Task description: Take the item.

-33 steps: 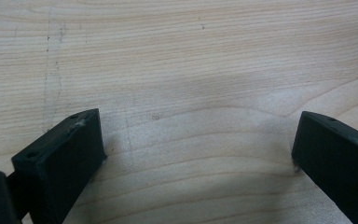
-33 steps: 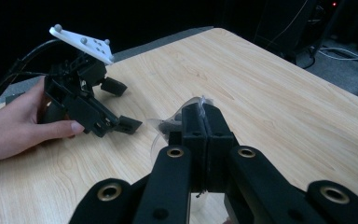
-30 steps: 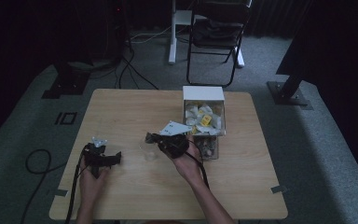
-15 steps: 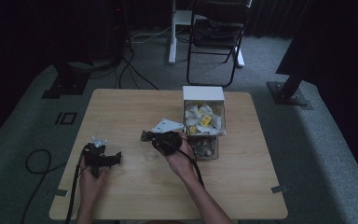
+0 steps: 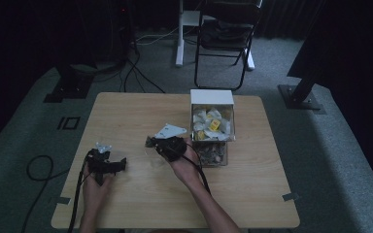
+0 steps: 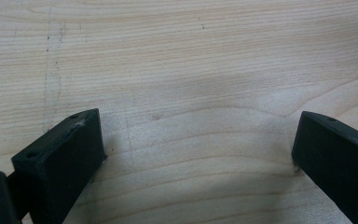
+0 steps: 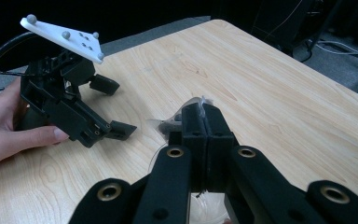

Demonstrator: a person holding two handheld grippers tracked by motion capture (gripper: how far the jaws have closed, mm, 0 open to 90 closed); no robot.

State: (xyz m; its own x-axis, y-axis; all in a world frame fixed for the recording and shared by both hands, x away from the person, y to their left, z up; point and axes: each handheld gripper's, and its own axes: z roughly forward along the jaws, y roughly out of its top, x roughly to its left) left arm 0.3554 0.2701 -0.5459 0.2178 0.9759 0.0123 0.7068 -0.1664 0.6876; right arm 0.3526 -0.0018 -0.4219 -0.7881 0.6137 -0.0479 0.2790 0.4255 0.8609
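My right gripper [image 7: 204,109] is shut on a small clear plastic packet [image 7: 165,125] with something dark inside; the wrapper sticks out to the left of the closed jaws. In the high view this gripper [image 5: 150,142] hovers over the middle of the wooden table [image 5: 126,111], pointing left. The left gripper [image 5: 119,164] rests near the table's left front, held in a hand, its jaws wide apart. Its own view has both black jaws spread over bare wood [image 6: 198,140] with nothing between them. It also appears in the right gripper view [image 7: 114,108], open.
A clear box [image 5: 211,97] with a white back stands right of centre, filled with several white and yellow sachets [image 5: 209,124]; darker packets lie in its front part [image 5: 212,153]. A folding chair [image 5: 223,34] and cables sit on the floor beyond the table.
The right gripper has moved left, away from the clear box, carrying the packet. The left gripper has stayed in place.
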